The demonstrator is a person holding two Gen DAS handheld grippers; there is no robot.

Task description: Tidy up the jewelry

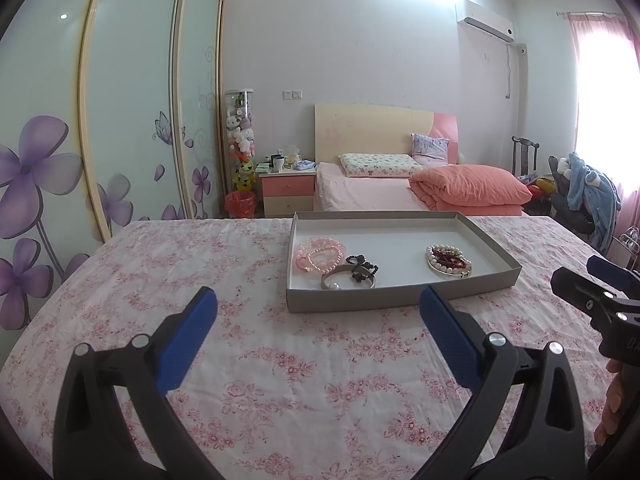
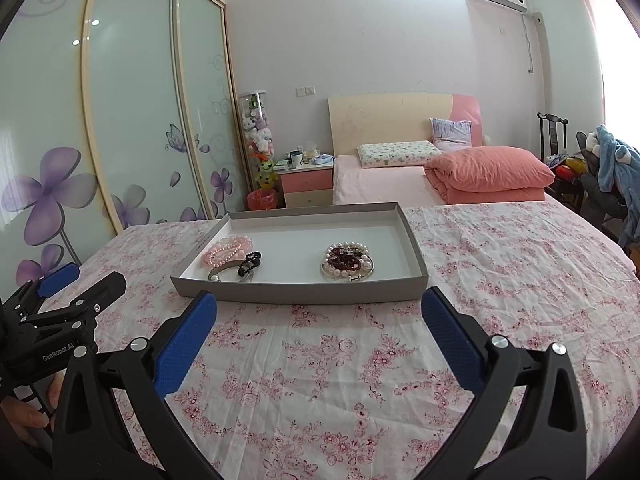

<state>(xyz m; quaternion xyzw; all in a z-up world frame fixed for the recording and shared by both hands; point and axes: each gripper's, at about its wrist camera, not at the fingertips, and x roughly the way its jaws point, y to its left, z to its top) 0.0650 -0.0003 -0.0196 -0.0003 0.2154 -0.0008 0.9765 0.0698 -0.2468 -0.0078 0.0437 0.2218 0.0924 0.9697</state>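
- Left gripper [image 1: 318, 302], black frame with blue textured pads: jaws spread wide, nothing between them, held above the cloth short of the tray's near wall. Its lower frame is cut off by the picture edge.
- Right gripper [image 2: 319, 304], same build: jaws likewise spread and empty, in front of the tray's near wall. In the left wrist view only its tip shows at the right edge, with part of the person's hand [image 1: 610, 404] behind it.
- Shallow grey cardboard tray with white floor [image 1: 404, 298]: rests flat on the cloth and holds all the jewelry.
- Left cluster: pink bead bracelets [image 1: 320, 258] overlapping one another; just beside them a silver bangle with a pearl [image 1: 346, 280], with a dark beaded bracelet [image 1: 362, 266] lying across it. How many pink strands there are is hard to make out.
- Right cluster, well apart from the left: a white pearl bracelet [image 1: 448, 258] ringing dark red beads [image 1: 450, 259], over a thin metal bangle; the pieces overlap, so the exact count cannot be told.
- Surface: a wrinkled white cloth printed with pink flowers [image 1: 288, 360].
- Room: a bed with a folded salmon quilt [image 1: 470, 188], a pink bedside cabinet [image 1: 286, 192], sliding wardrobe doors with purple flowers [image 1: 132, 120], a wall air conditioner [image 1: 486, 20]. The window at right is washed out by glare.
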